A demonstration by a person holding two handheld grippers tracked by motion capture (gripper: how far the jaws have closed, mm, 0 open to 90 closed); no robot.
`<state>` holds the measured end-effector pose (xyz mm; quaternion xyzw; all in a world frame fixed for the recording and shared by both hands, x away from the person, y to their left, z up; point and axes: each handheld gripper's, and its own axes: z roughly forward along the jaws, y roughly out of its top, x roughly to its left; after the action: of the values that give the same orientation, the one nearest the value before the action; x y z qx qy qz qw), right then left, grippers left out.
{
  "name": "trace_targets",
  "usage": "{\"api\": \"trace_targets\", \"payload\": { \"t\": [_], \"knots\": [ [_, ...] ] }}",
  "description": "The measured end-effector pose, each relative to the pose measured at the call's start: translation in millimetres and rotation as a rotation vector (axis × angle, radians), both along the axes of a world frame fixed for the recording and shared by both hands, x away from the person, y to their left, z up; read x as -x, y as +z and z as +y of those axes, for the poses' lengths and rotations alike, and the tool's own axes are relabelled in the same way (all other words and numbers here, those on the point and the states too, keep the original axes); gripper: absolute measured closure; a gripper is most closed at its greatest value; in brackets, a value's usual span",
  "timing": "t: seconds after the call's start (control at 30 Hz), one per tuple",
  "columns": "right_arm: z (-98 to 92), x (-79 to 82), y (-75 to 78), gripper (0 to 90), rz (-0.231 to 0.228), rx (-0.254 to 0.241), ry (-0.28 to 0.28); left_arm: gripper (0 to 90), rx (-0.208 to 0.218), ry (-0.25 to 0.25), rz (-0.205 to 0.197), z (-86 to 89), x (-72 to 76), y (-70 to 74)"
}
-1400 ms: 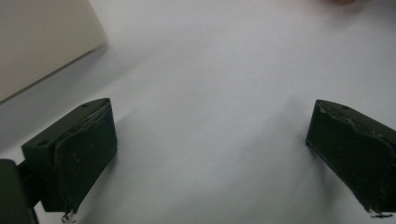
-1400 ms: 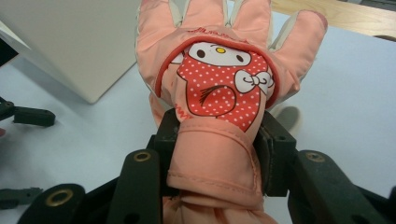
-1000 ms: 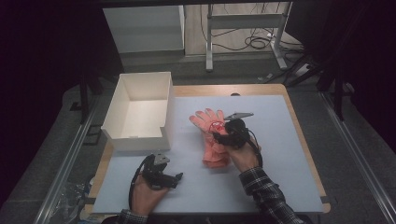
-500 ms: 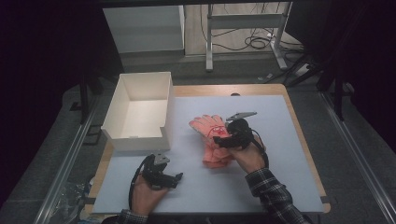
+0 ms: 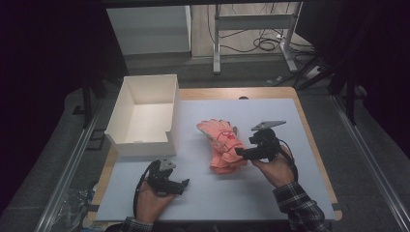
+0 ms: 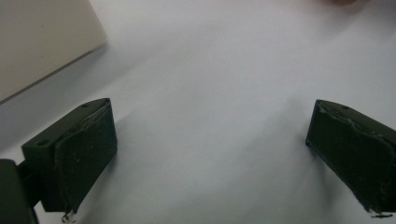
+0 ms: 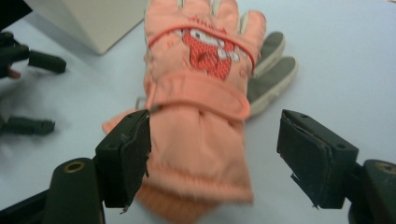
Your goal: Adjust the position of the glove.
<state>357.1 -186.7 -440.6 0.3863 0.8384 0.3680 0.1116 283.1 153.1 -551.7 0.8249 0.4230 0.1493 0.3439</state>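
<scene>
A pair of orange-pink gloves (image 5: 221,145) lies stacked mid-table, fingers pointing away; the top glove (image 7: 201,93) carries a red patch, and grey fingers of the lower one stick out beside it. My right gripper (image 5: 240,153) sits just right of the cuffs. Its jaws have just been opening and now stand open (image 7: 219,158); the glove's cuff lies between them, unpressed. My left gripper (image 5: 183,186) rests near the front left, open with bare table between its jaws (image 6: 210,154).
An open white box (image 5: 140,149) stands at the left, its wall close to the left gripper (image 6: 42,42). The pale mat (image 5: 270,193) covers the wooden table. Cables and a metal frame lie on the floor beyond the far edge.
My right gripper has let go of the gloves and drawn back to the right. The gloves stay where they lay. The left gripper has not moved.
</scene>
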Motion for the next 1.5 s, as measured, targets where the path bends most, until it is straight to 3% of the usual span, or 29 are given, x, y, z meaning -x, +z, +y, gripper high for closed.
{"api": "trace_targets", "payload": {
  "t": [0.27,0.4,0.6,0.77,1.1,1.2,1.3,1.5],
  "knots": [
    [-23.5,14.9,-10.3,30.3,0.031,0.015,0.034,1.9,0.001,0.0,0.0,-0.1,0.0,0.0],
    [-31.0,14.1,-20.4,29.1,0.055,0.019,0.088,1.9,0.0,0.0,0.0,0.0,0.0,0.0],
    [-23.3,7.8,-35.0,25.8,0.074,0.06,0.19,1.9,0.003,0.001,0.001,-0.2,0.1,-0.1],
    [-14.8,6.0,-37.4,26.1,0.079,0.063,0.212,1.9,0.003,0.002,0.001,-0.2,0.1,-0.1],
    [-2.6,21.0,-26.3,26.3,0.096,0.053,0.265,1.9,0.001,0.0,0.0,0.0,0.0,0.0],
    [-4.5,21.0,-16.5,27.6,0.079,0.037,0.257,1.9,0.004,0.003,-0.001,-0.3,0.1,-0.2],
    [-5.0,14.6,-3.3,31.1,0.041,0.035,0.227,1.9,0.004,0.003,-0.001,-0.3,0.0,-0.2],
    [14.4,-14.9,11.4,50.3,-0.007,0.037,0.226,1.9,0.004,0.002,0.0,-0.2,0.0,-0.1]
  ]
}}
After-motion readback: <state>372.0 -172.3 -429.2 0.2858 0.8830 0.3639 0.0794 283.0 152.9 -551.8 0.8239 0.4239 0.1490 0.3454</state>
